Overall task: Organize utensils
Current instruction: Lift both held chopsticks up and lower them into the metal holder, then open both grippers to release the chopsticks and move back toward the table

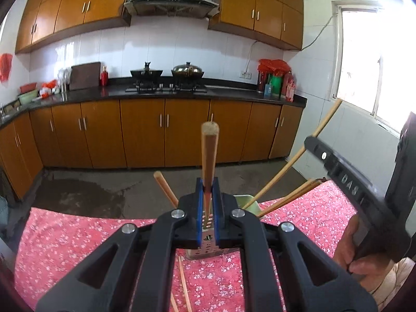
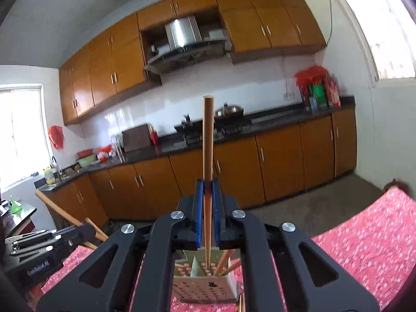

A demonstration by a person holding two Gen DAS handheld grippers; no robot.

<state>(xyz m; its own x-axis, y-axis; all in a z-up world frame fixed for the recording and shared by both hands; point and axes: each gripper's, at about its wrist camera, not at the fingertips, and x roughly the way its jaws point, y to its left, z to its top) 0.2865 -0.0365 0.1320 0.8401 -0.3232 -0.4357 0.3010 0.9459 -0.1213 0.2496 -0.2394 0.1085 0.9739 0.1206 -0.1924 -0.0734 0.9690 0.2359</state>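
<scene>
black linkage arms fill the bottom of each wrist view, leading to blue-padded jaws. left gripper (image 1: 207, 195) has its jaws pressed together on a tan wooden chopstick (image 1: 208, 156), which stands nearly upright between the pads, its thick blunt end above them and its thin end reaching down toward the perforated metal utensil holder (image 1: 205, 249) directly below. that holder stands on the pink floral tablecloth (image 1: 78, 234). just beyond the holder is a pale green container (image 1: 247, 200), with more chopsticks (image 1: 291, 195) fanning out of it to the right. two loose chopsticks (image 1: 185, 286) lie on the cloth in front of the holder.

right gripper (image 2: 207, 195) is likewise pinching a second tan wooden chopstick (image 2: 208, 140), upright, with its pointed tip hanging just over the open top of the holder (image 2: 208, 288), where several chopsticks (image 2: 225, 261) already lean inside. to the right of the holder in the left view, a hand (image 1: 353, 249) grips the other tool's black body.
</scene>
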